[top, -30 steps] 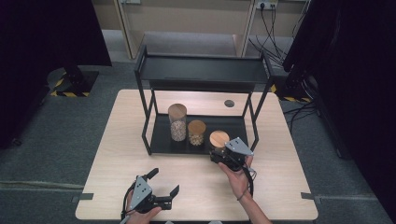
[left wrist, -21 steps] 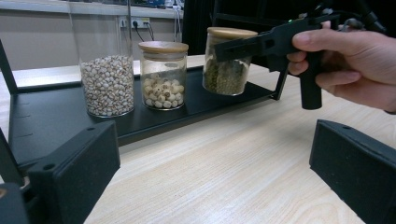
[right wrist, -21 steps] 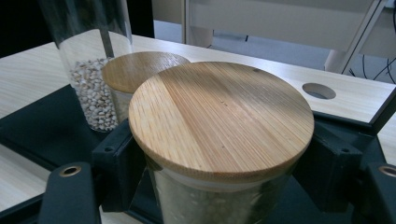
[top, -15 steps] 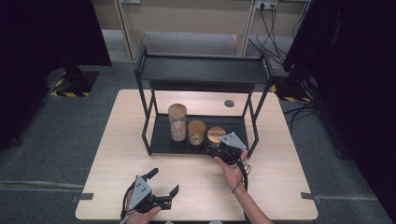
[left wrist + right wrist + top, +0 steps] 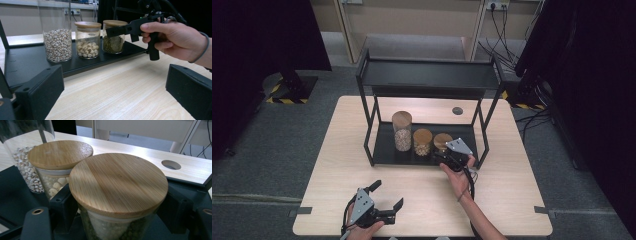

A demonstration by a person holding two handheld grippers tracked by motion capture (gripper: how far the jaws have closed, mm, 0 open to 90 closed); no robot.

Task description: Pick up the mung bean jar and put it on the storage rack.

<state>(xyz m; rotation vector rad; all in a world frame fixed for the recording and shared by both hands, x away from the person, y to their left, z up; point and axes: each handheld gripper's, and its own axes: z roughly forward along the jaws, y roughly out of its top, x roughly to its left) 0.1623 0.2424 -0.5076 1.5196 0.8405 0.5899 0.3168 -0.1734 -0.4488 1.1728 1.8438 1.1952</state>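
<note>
So I've got a wooden desk with a black metal rack on it. My right claw is clamped around the short glass jar of green beans, upright on the rack's bottom shelf, right end of the row. Left claw sits apart, well back.
</note>
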